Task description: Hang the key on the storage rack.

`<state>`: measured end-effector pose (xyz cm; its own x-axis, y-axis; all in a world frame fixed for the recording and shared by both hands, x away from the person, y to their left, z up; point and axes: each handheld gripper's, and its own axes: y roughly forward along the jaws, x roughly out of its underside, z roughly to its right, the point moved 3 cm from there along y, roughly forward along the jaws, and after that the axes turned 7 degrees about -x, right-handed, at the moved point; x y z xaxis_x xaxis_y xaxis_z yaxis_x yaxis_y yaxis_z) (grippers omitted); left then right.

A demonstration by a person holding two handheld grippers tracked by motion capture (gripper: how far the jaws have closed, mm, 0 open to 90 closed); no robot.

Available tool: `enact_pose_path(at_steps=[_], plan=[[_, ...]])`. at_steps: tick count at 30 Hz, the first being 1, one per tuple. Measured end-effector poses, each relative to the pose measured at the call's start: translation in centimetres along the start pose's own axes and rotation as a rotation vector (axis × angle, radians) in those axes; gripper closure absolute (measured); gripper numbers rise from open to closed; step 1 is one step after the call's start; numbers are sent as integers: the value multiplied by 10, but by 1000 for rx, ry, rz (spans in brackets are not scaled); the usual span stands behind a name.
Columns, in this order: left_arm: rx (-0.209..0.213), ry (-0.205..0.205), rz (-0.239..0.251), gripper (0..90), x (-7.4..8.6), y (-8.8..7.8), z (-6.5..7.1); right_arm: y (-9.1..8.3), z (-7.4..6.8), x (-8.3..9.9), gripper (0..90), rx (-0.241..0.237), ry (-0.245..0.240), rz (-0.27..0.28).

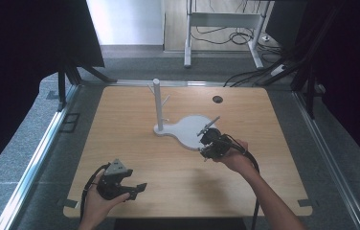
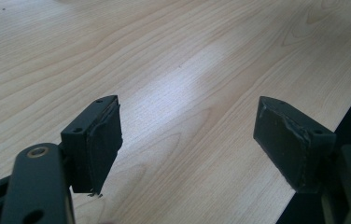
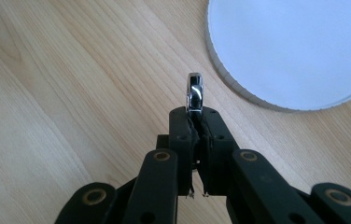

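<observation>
Shiny metal ring, pinched upright between the closed jaws of the right gripper, sits just near of the white round-based peg stand, likely awaiting hanging on a far peg, while the left gripper idles open.

A thin shiny metal piece, probably a utensil handle, was clamped between closed black jaws. It stuck out over the wooden table, just beside the round white base.
</observation>
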<state>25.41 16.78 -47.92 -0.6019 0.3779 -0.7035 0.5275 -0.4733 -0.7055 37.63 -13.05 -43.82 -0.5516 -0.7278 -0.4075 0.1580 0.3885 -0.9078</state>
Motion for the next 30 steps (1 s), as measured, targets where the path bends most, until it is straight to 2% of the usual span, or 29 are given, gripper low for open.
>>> enact_pose_path(at_steps=[14,27,30], plan=[[2,2,-2,241,0,0,0,4,5,-18,842,-2,2,-4],[1,1,-3,241,0,0,0,-1,17,-37,843,11,17,10],[2,2,-2,241,0,0,0,-3,19,-43,843,15,33,19]])
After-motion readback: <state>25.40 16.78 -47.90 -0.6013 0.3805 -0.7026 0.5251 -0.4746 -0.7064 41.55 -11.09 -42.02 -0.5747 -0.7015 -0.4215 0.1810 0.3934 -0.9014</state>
